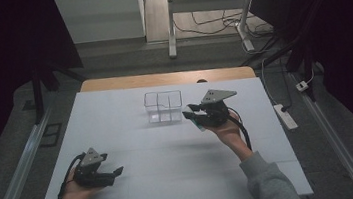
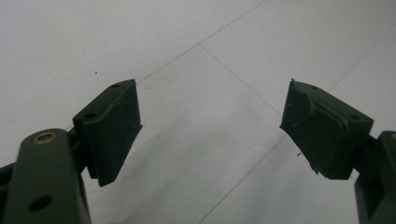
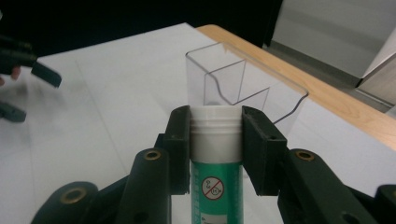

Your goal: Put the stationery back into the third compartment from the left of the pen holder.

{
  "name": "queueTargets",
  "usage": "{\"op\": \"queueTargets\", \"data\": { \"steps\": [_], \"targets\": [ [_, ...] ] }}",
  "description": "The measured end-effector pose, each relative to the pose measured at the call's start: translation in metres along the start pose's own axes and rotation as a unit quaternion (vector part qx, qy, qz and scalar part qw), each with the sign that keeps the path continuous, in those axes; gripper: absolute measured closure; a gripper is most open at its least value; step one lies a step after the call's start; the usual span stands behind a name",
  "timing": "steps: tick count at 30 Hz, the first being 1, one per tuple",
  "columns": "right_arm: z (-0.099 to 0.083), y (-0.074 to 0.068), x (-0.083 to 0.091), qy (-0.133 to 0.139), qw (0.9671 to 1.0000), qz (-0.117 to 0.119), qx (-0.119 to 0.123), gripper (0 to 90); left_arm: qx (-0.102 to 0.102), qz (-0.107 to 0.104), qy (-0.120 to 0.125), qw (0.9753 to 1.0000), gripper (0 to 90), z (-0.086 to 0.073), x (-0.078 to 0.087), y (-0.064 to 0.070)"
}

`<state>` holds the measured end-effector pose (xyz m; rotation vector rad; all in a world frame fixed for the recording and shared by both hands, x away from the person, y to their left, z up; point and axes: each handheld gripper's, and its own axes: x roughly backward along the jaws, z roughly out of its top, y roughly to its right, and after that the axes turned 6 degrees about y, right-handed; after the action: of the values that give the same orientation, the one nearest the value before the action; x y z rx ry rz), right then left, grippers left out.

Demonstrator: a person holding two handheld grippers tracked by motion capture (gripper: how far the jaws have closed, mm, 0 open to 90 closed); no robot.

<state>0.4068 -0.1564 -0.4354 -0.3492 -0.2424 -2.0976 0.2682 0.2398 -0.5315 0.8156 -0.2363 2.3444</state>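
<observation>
Clamping green tube, right tool hides its lower end.

The left black hand-held gripper rests low at the near left, its jaws spread wide with nothing between them. The right black hand-held gripper is raised mid-right, wrist bent, jaws clamped on a green white-capped tube.

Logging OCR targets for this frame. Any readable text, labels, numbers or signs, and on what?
No readable words or numbers.
Green tube held in the right gripper: a round red prohibition sign with a slash; the small figure inside it is too small to read.
Fine print below that sign: too blurred to read.
</observation>
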Motion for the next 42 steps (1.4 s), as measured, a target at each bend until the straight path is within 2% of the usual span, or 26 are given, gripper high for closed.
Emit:
{"op": "queueTargets", "data": {
  "steps": [3,12,25,30,34,42],
  "targets": [
    [0.004,0.002,-0.001,0.013,0.9998,-0.005,-0.012,64.0,0.0,-0.001,0.004,1.0,19.0,0.0,0.001,0.0],
    [0.014,0.003,-0.01,0.033,0.9991,-0.021,-0.017,64.0,0.001,-0.001,0.008,1.0,19.0,0.0,0.003,-0.001],
    [0.028,0.014,-0.026,0.048,0.9972,-0.044,-0.036,64.0,0.002,-0.005,0.011,0.9999,19.1,0.0,0.003,-0.001],
    [0.035,0.017,-0.029,0.056,0.9963,-0.053,-0.036,64.0,0.002,-0.006,0.01,0.9999,19.1,0.0,0.003,-0.001],
    [0.039,0.02,-0.033,0.06,0.9959,-0.056,-0.037,64.0,0.0,-0.006,0.009,0.9999,19.1,0.0,0.002,-0.001],
    [0.041,0.027,-0.045,0.077,0.9937,-0.058,-0.057,64.0,0.001,-0.006,0.009,0.9999,19.1,0.0,0.002,-0.001]
  ]
}}
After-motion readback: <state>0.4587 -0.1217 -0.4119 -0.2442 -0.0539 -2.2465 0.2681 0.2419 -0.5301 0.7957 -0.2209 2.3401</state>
